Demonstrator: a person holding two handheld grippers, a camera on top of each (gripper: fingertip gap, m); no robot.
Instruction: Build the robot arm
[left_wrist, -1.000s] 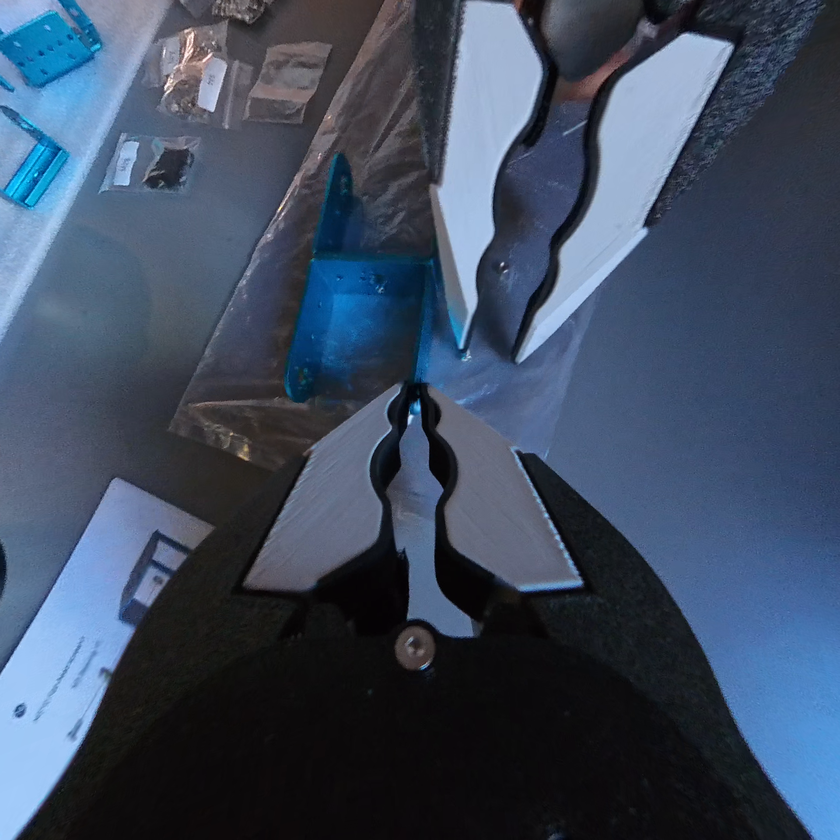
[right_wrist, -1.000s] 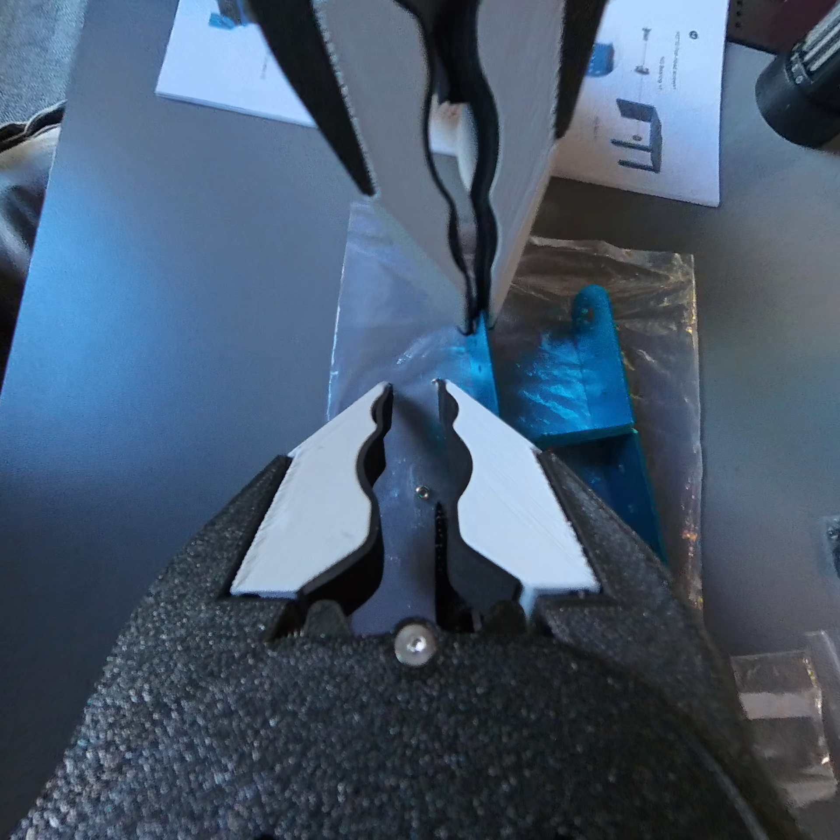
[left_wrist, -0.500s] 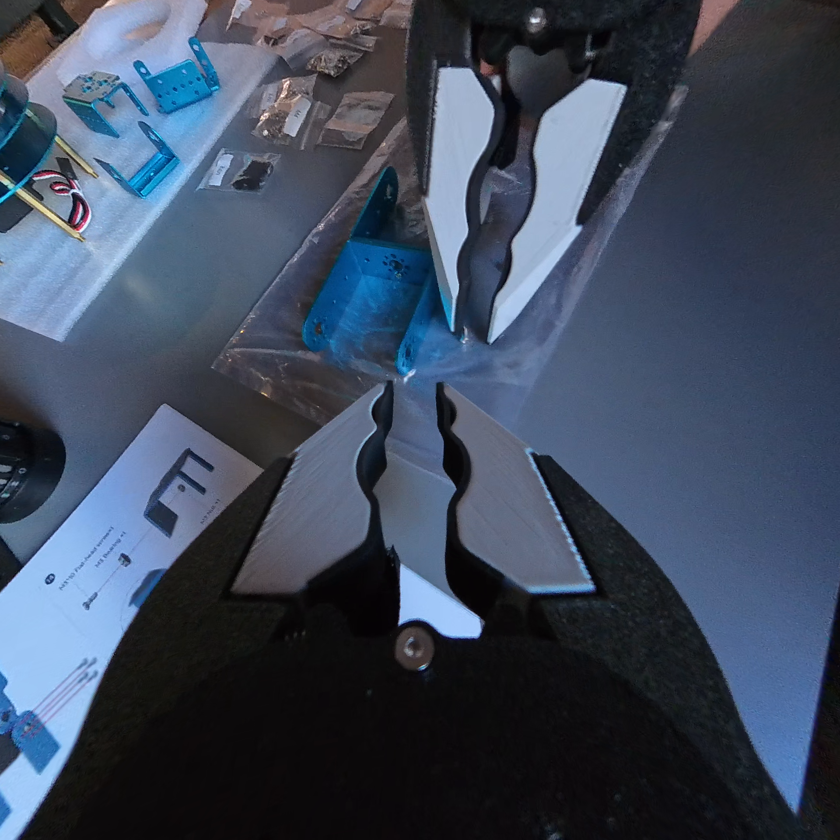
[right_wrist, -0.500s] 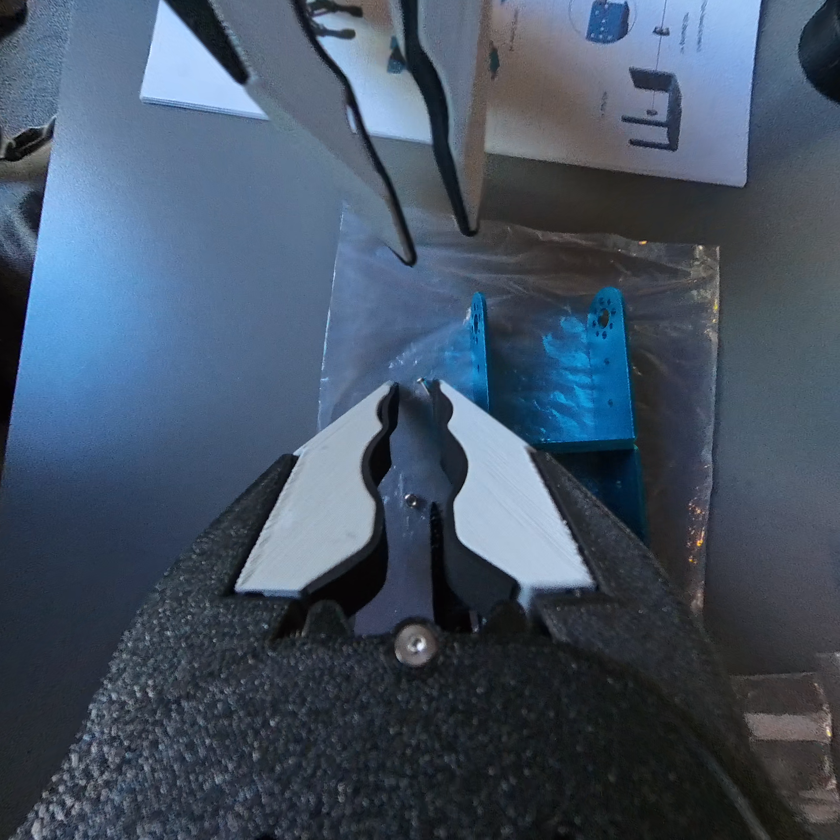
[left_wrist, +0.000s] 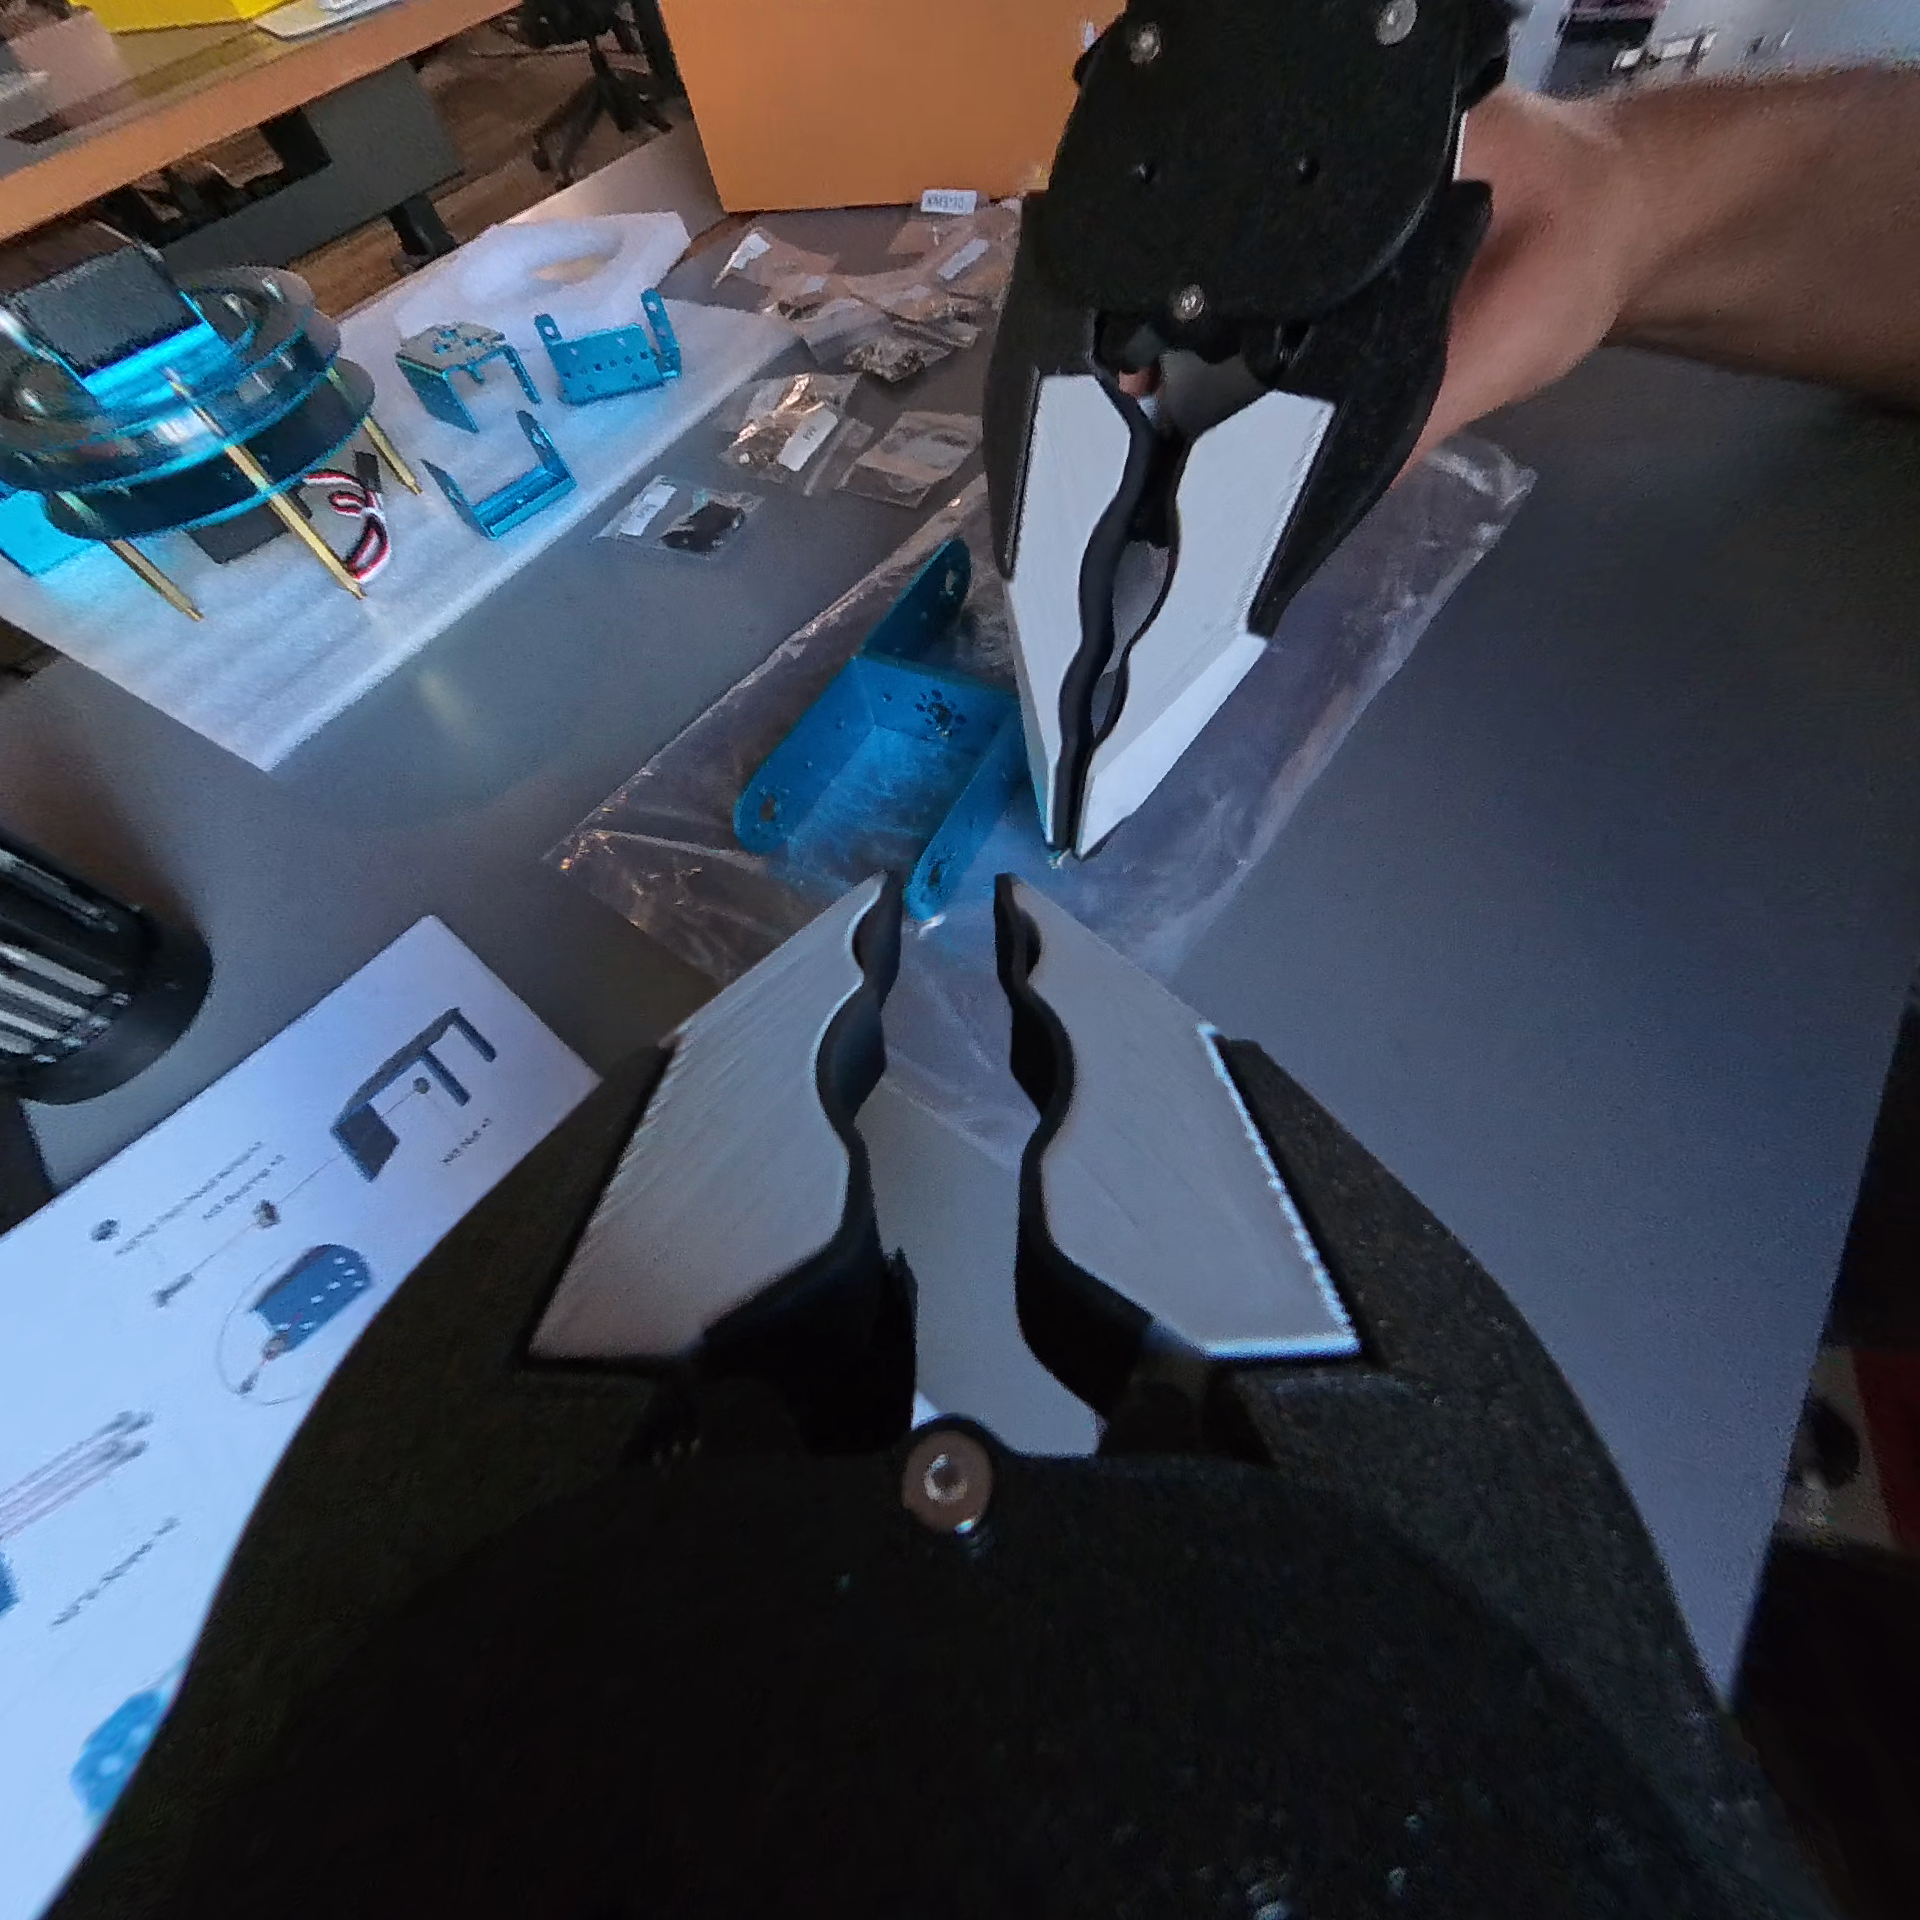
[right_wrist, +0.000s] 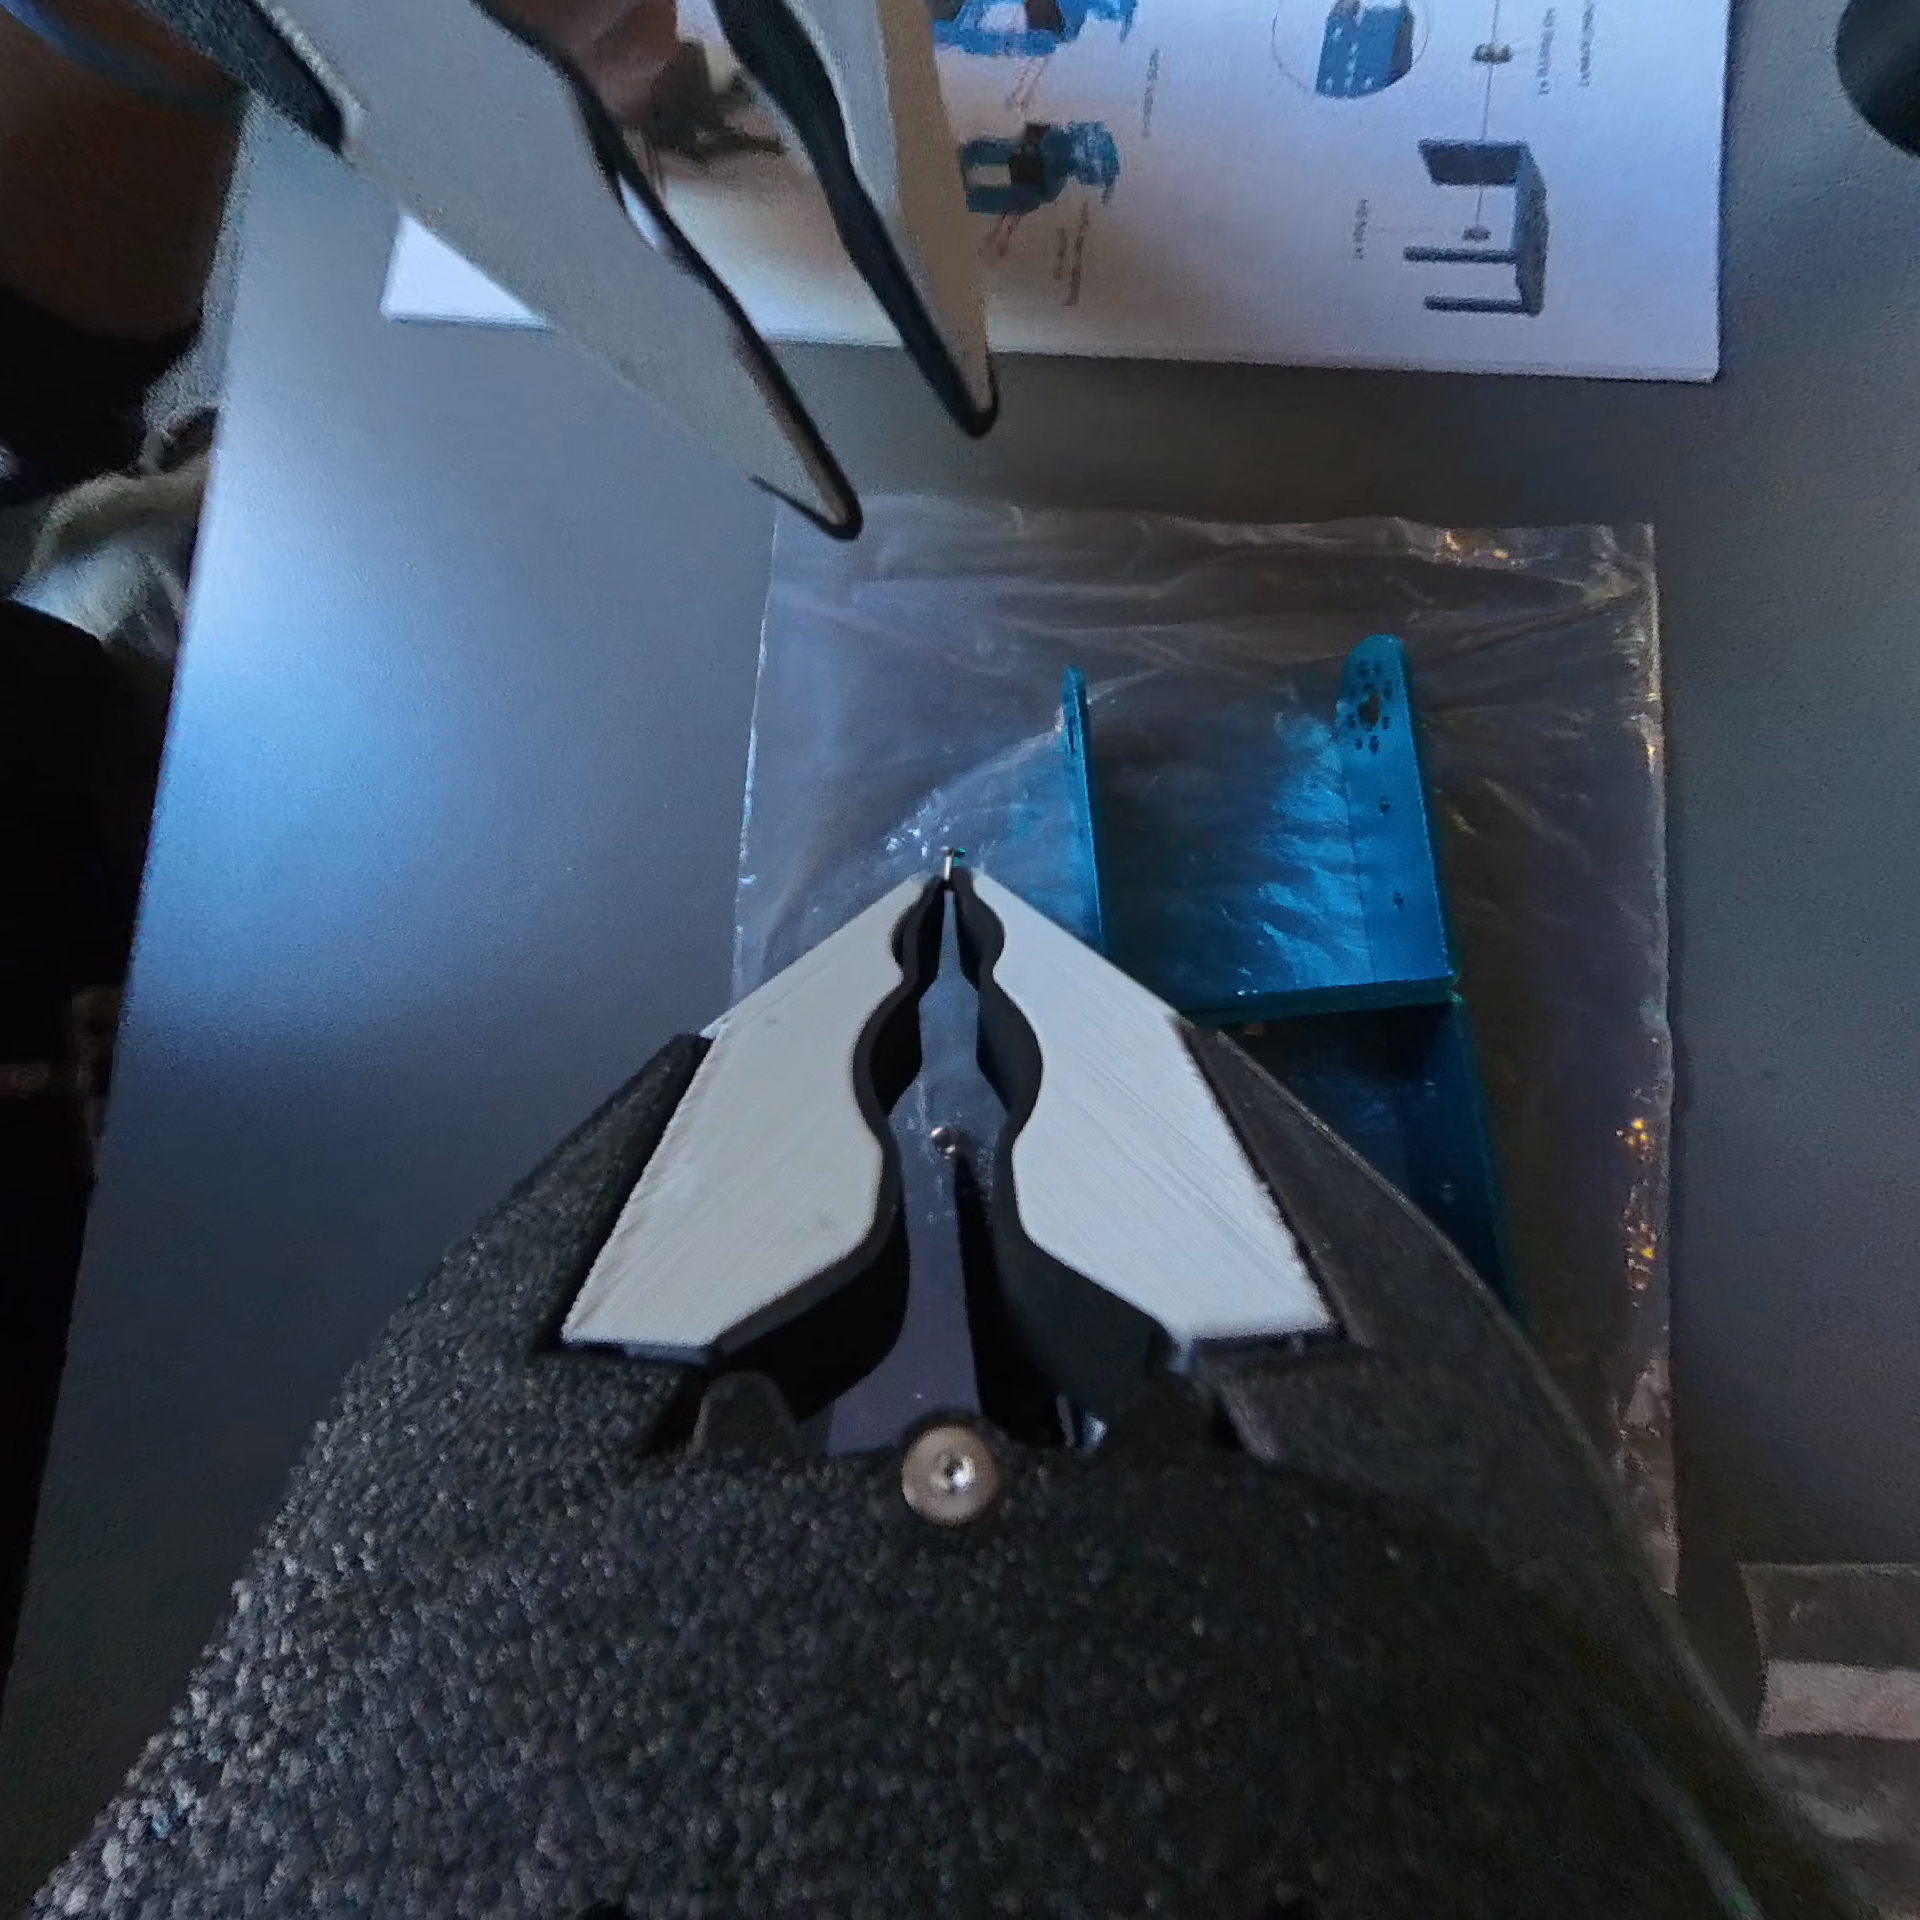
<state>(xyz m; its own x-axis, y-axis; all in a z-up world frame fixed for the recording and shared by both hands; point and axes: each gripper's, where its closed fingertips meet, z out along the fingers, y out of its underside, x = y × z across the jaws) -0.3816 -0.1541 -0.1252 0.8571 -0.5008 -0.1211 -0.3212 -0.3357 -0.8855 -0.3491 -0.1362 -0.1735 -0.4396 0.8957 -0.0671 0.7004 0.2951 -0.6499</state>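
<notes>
— Being pinched at the very tips of the closed right gripper (right_wrist: 948, 883) is a tiny silver metal screw (right_wrist: 949, 858), just above the clear plastic bag (right_wrist: 1538, 644).

— And the left gripper (left_wrist: 940, 894)?

— Its jaws are being held apart, empty, near the blue metal U-shaped bracket (left_wrist: 883, 748) lying inside that bag.
</notes>
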